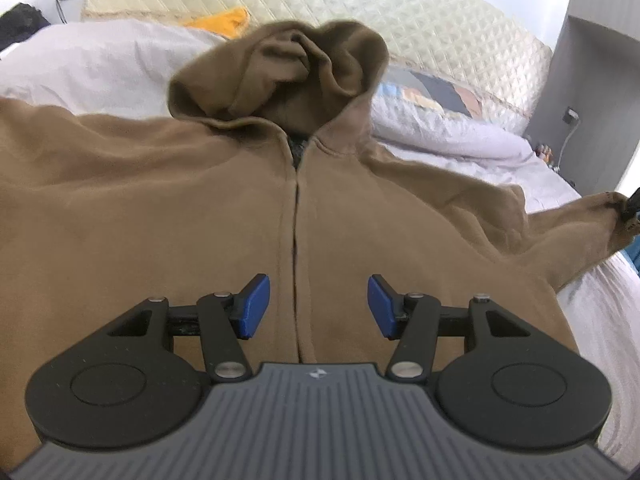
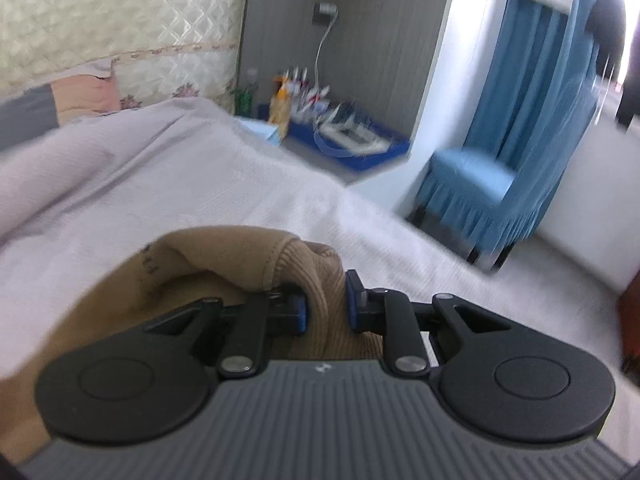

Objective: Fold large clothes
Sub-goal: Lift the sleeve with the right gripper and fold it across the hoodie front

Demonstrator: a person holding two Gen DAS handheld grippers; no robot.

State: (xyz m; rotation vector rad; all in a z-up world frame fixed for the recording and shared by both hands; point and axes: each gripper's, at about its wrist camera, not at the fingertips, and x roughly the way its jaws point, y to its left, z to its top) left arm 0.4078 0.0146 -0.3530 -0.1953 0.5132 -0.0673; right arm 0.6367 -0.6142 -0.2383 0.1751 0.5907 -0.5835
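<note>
A brown zip hoodie [image 1: 180, 208] lies front-up on the bed, hood [image 1: 288, 68] at the far end, zipper running down the middle. My left gripper [image 1: 319, 306] is open and empty, hovering over the hoodie's lower front, its blue pads either side of the zipper. The hoodie's right sleeve [image 1: 576, 224] stretches out to the right. My right gripper [image 2: 326, 306] is shut on that sleeve's ribbed cuff [image 2: 320, 280] and holds it above the bedsheet; it shows at the right edge of the left wrist view [image 1: 632, 204].
The bed has a pale lilac sheet [image 2: 200, 184] and a quilted cream headboard [image 1: 400, 8]. Pillows [image 1: 432, 96] and an orange cloth [image 1: 224, 20] lie near the head. A cluttered bedside table [image 2: 332, 136] and a blue chair [image 2: 468, 184] stand right of the bed.
</note>
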